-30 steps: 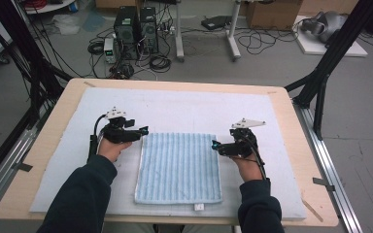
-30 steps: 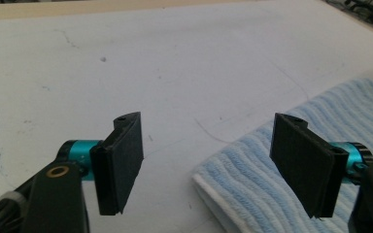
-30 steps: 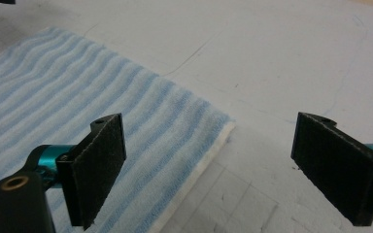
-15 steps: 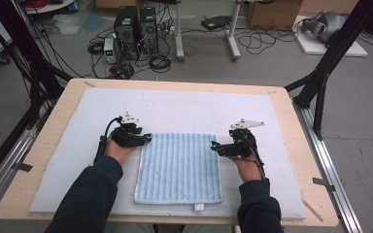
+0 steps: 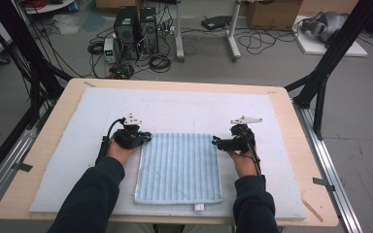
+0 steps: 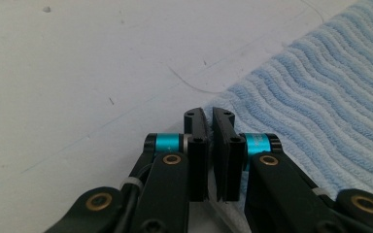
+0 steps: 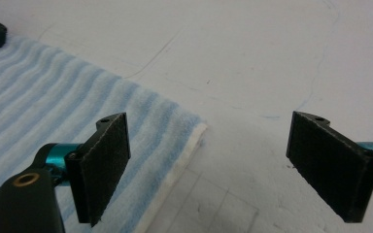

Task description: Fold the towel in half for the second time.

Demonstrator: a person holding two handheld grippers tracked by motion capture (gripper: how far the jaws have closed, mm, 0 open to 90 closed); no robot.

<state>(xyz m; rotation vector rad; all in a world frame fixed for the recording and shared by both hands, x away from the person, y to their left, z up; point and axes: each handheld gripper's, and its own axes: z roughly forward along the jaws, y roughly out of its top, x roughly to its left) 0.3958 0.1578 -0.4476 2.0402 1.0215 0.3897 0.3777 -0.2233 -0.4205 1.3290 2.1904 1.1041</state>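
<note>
A blue striped towel [image 5: 179,167] lies flat on the white mat [image 5: 184,109]. My left gripper [image 5: 147,137] is at the towel's far left corner. In the left gripper view the towel [image 6: 330,97] runs under my left gripper [image 6: 209,116]; its jaws have just been closing and now stand almost together, with the corner pinched between them. My right gripper [image 5: 214,141] is at the far right corner. In the right gripper view my right gripper [image 7: 211,121] stands wide open, one jaw over the towel [image 7: 53,111], the other over bare mat.
The mat covers a wooden table [image 5: 298,145]. A small white tag [image 5: 199,207] sits at the towel's near edge. Black frame struts [image 5: 320,92] stand at the table's right and left. Computers and cables [image 5: 136,29] are on the floor beyond.
My left gripper has shifted slightly onto the towel's far left corner and its jaws have closed there. The right gripper has stayed where it was, open.
</note>
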